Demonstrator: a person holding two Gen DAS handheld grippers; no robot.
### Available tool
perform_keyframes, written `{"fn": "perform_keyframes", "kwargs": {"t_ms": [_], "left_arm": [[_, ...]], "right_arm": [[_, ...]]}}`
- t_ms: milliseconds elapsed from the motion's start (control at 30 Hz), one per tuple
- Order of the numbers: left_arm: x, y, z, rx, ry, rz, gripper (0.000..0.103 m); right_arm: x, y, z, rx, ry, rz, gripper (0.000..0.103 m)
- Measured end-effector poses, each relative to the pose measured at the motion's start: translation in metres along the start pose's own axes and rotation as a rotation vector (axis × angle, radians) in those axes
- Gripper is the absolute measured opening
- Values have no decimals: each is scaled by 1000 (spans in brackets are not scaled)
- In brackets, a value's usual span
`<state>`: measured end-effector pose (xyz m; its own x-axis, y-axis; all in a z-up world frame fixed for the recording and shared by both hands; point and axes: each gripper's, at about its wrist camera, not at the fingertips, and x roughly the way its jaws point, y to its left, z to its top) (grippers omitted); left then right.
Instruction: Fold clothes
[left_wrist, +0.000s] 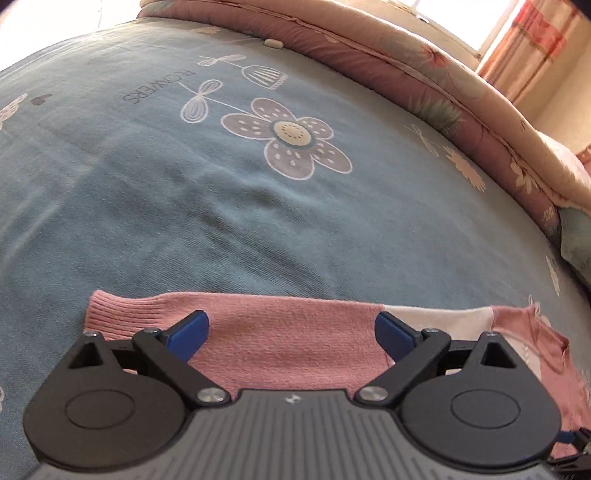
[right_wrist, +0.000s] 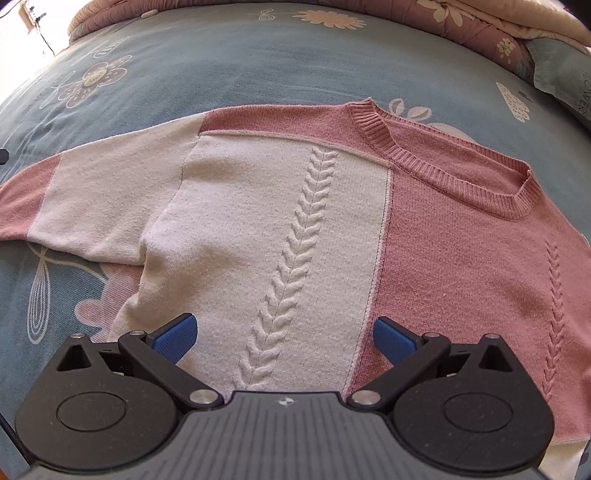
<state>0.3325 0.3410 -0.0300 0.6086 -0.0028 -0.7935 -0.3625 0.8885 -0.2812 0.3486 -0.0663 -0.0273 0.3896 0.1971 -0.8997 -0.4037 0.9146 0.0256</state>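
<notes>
R gripper: I've got the jaws wide apart, nothing between the blue pads, hovering over the lower body of the sweater. Sweater lies flat, front up, on the bed sheet; pink and white blocks, a raised cable braid running up the white panel just ahead of my jaws, a fainter one on the pink side. Further out, the ribbed neckline sits toward the far right; one sleeve stretches off to the left, white then pink at the end.

L gripper: jaws also spread, empty, sitting above the pink sleeve, which lies across the view w/ its ribbed cuff to the left. White part of the sweater shows at right. Can't tell if the pads touch the knit.

Beyond the sleeve, bare blue sheet w/ a big flower print and "FLOWERS" lettering. Farthest back, a pink floral quilt bunched along the bed edge, and a curtain at top right.
</notes>
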Motion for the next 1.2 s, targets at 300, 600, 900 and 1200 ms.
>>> {"fn": "perform_keyframes", "kwargs": {"t_ms": [300,600,900,1200], "left_arm": [[7,-60,-2,280,38,61,96],[8,-126,1,503,15,-33,96],[17,-177,-20,671,36,-125,96],[24,-215,-31,675,100,-255,96]], "right_arm": [[6,16,18,-17,-84,-78,103],[7,83,13,-131,-79,118,103],[-12,25,-24,-14,-63,-107,103],[-16,44,-42,-32,-48,77,103]]}}
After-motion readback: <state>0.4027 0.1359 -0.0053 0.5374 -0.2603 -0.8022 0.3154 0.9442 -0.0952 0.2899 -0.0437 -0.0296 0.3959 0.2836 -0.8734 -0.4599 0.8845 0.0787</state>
